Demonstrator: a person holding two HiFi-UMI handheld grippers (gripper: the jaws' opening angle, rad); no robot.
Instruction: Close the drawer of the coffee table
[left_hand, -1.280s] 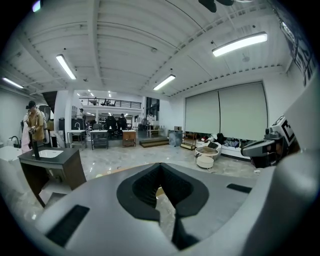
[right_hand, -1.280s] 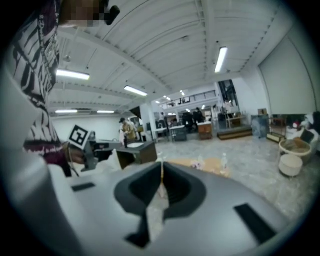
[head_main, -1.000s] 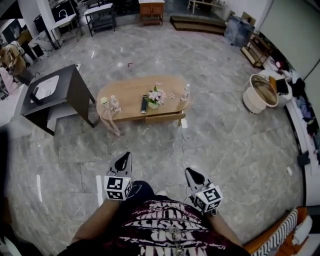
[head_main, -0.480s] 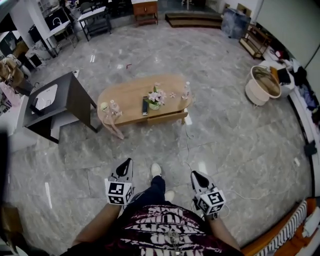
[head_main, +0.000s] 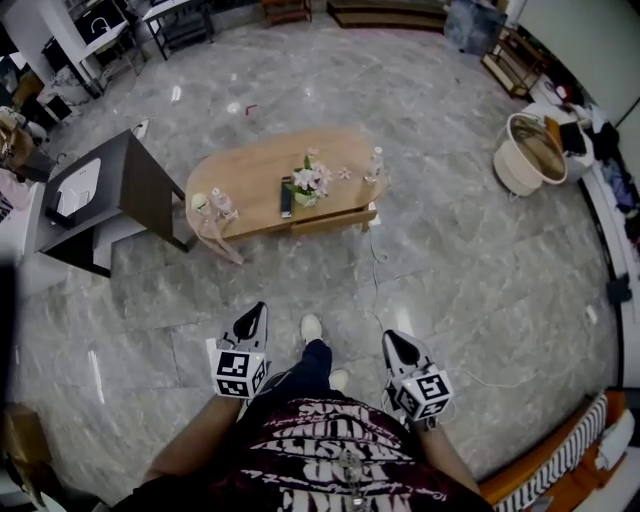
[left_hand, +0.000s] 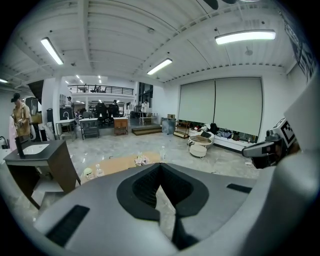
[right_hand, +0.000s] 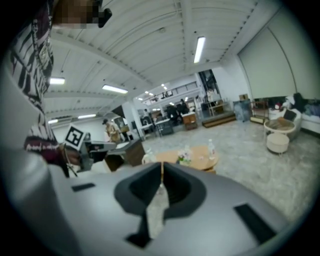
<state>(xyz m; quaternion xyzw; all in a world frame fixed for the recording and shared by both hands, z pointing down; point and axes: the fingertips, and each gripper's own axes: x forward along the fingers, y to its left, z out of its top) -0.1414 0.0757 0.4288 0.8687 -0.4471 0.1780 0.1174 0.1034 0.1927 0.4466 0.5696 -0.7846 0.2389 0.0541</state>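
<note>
Two claws are in view, one in each hand, low in the head view on either side of the person's dark printed shirt. The left claw (head_main: 256, 312) and the right claw (head_main: 391, 340) each carry one marker cube. In its own view the left claw (left_hand: 160, 168) has its jaws pressed together with nothing between them, and the right claw (right_hand: 162, 169) is likewise closed and empty. Both are well apart from the one low oval wooden bench (head_main: 250, 172), which stands on the grey marble floor (head_main: 470, 270) ahead of the person. Its single drawer (head_main: 333, 218) juts out from the near long edge, toward the right end, so it is not closed. On the bench top there are one small pot of pink flowers (head_main: 309, 182) near the middle, one dark remote (head_main: 287, 197) just to its left, and one clear bottle (head_main: 377, 162) by the right end. Near the left end are one small bottle (head_main: 222, 203) and one pale green round thing (head_main: 198, 201). One pink cloth (head_main: 214, 238) hangs off the left end. Two white shoes show between the claws, one (head_main: 312, 327) ahead of the other (head_main: 340, 379). One white cable (head_main: 376, 262) trails over the floor from the drawer's right corner.
</note>
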